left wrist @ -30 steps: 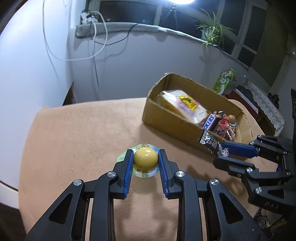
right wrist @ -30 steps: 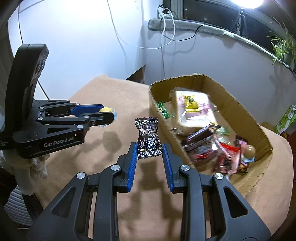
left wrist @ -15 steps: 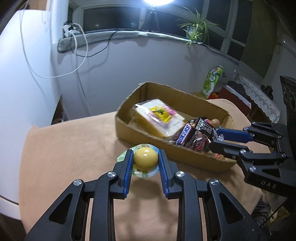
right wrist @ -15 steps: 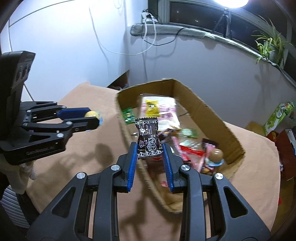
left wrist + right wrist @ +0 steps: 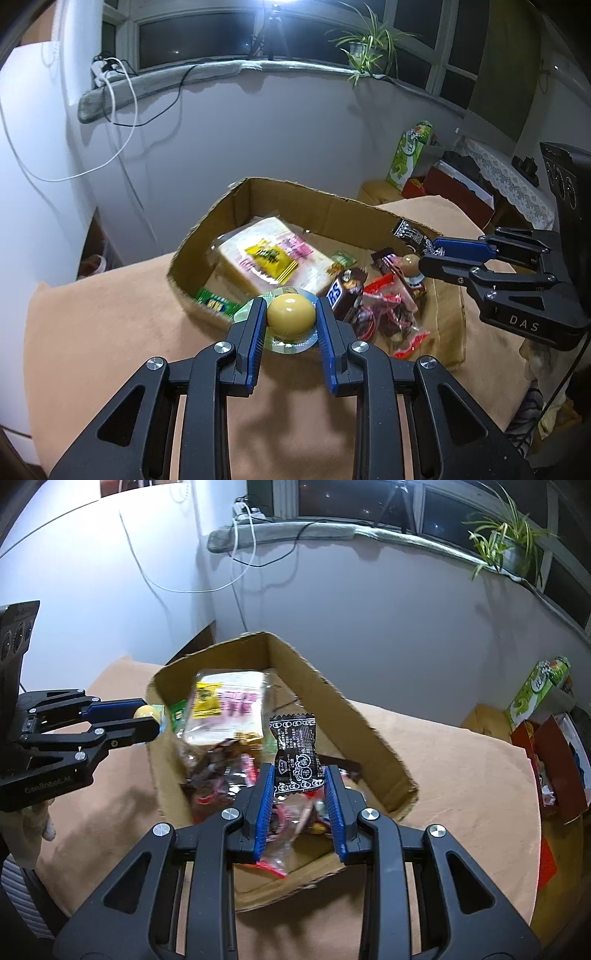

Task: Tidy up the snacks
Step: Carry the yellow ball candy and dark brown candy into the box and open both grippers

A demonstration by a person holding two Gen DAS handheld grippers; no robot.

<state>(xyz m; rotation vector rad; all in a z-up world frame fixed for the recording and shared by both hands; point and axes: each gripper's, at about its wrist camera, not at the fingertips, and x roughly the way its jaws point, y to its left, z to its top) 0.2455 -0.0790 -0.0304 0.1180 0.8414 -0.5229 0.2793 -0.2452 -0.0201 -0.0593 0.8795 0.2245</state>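
Landmark: cardboard box, open-topped, standing on a tan-covered table; all positions below are given relative to it.

Left gripper: closed on a yellow jelly cup, the blue pads pressing the dome from both sides with the clear rim flared out below. The cup hangs at the box's near-left rim, just short of the interior. In the right wrist view the same gripper sits level with the box's left wall.

Reason for grip: judged, a side pinch on the dome keeps the rim free, so the cup should drop base-down once released.

Right gripper: closed on the lower half of a black wrapped candy, which stands upright above the pads. It is held over the box's interior, toward the near end. In the left wrist view the gripper reaches in over the far-right wall.

Box contents: a large pale bread pack at the far-left end; a heap of mixed small wrappers at the near-right end; a small green packet against the near wall.

Reason for placement: judged, both snacks are being brought to the box for collection with the rest.

Stage: judged, the candy is positioned for release; the cup needs a short advance past the rim.

Risk: the cup may catch the torn cardboard edge if released early.
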